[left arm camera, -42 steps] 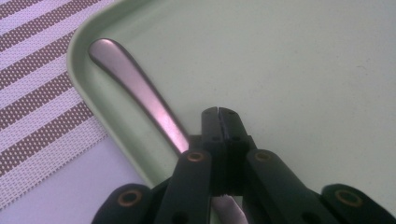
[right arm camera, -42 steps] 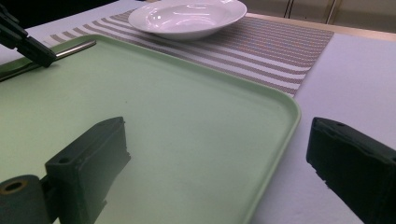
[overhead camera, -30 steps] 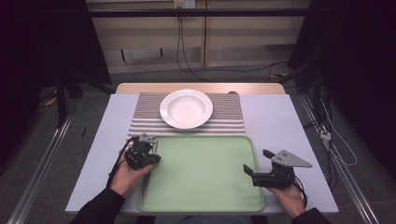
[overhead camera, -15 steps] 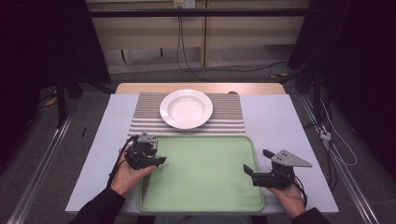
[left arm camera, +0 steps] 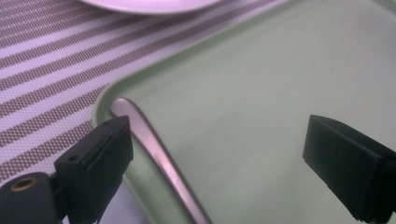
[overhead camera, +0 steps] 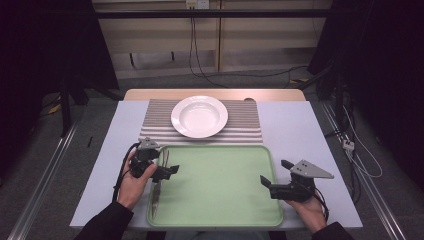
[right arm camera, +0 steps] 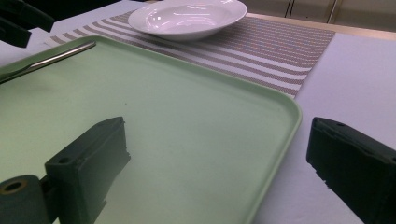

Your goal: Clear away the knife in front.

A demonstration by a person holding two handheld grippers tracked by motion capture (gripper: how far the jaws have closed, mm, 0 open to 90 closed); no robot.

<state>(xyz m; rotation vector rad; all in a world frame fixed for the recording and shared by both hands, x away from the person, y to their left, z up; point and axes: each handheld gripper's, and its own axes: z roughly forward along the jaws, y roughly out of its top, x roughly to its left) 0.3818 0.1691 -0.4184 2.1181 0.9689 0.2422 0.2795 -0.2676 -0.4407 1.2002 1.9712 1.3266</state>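
From above I see a pale desk (overhead camera: 300, 130) with a green tray (overhead camera: 225, 185) near its front edge. Behind the tray lies a striped placemat (overhead camera: 247, 125), and a white plate (overhead camera: 199, 116) sits on it, empty.

My left gripper (overhead camera: 167, 172) is over the tray's left edge, held in a hand (overhead camera: 131, 181) that comes in from the bottom. Its fingers (left arm camera: 95, 163) are spread wide and hold nothing. A long metal utensil (overhead camera: 159, 190) lies inside the tray along that left side, its handle end toward the placemat. In the left gripper view the handle (left arm camera: 154, 149) runs just beside the left-hand finger, close to the tray rim; I cannot tell whether they touch.

My right gripper (overhead camera: 272, 184) sits at the tray's right edge, a grey three-cornered plate on top of it. Its fingers (right arm camera: 88, 163) are also spread wide and empty, one over the tray (right arm camera: 187, 140) and the other over the bare desk beside the rim. The right gripper view shows the plate (right arm camera: 187, 16) and the utensil (right arm camera: 51, 58) farther off.
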